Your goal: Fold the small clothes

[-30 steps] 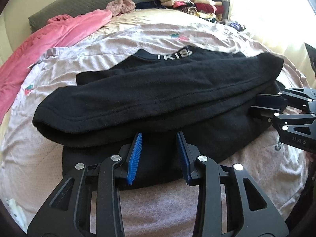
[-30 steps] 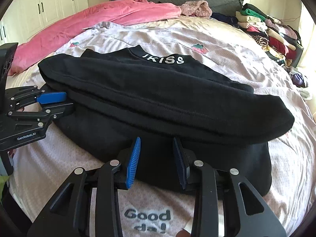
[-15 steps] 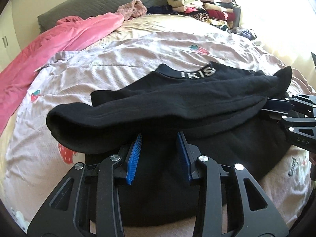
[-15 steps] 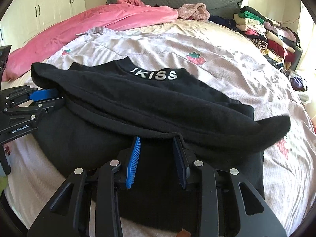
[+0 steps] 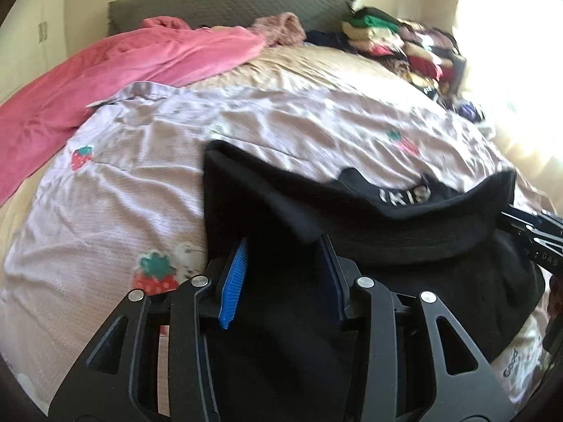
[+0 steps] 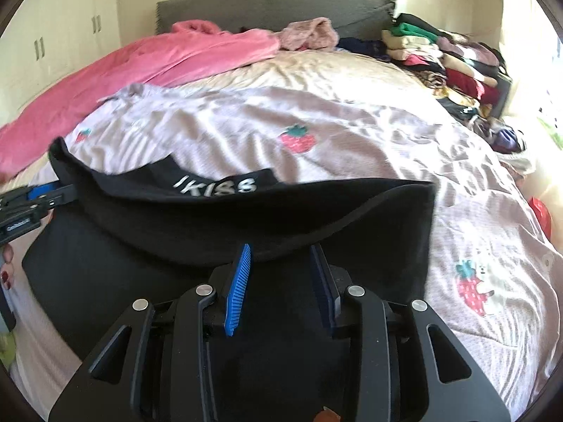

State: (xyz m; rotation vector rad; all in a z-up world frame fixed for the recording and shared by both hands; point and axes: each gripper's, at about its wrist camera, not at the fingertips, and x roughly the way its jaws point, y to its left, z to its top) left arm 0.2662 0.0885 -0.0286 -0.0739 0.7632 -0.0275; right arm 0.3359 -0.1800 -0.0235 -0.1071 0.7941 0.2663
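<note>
A black sweater with white collar lettering lies on the bed, its lower part lifted and doubled over toward the collar. My left gripper holds the raised fold at the sweater's left end; its jaws are opening slightly, with black fabric still between the blue pads. My right gripper is shut on the same fold of the sweater at the right end. Each gripper shows at the edge of the other's view: the right gripper and the left gripper.
The strawberry-print bedsheet stretches beyond the sweater. A pink blanket lies at the far left. A pile of folded clothes sits at the far right by the grey headboard. A person's fingers show at the left edge.
Both grippers have moved forward and up, carrying the sweater's lower fold toward the collar. The fold now reaches the lettering, and more sheet shows beyond it.
</note>
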